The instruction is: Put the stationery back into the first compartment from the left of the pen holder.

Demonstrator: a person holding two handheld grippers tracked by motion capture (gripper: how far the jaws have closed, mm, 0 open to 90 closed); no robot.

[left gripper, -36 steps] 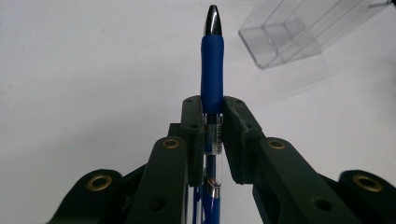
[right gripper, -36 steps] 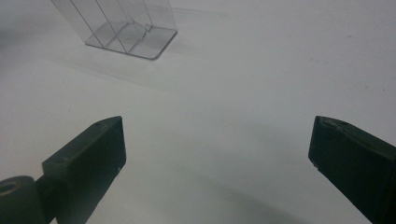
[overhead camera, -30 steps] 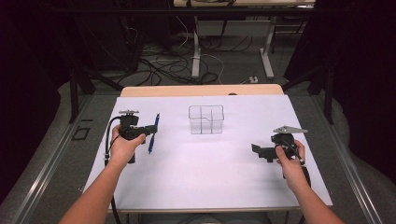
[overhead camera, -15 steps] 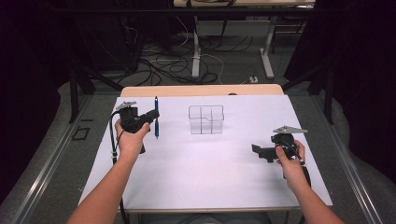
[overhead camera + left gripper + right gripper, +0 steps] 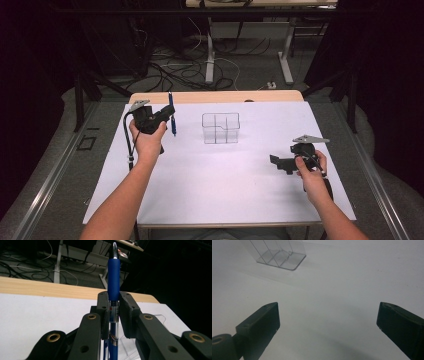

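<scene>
Overhead, white-covered table (image 5: 220, 190) amid dark room; left gripper (image 5: 167, 114) jaws pinching blue pen (image 5: 113, 277), right gripper (image 5: 276, 161) jaws spread.

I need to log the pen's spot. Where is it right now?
In the high view the pen stands upright at the table's far left, clamped in the left gripper, left of the clear organizer.

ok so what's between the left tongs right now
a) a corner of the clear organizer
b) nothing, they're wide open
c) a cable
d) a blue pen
d: in the left gripper view the left tongs are shut on the blue pen, which stands upright between the pads, while the clear organizer sits apart on the table.
</scene>
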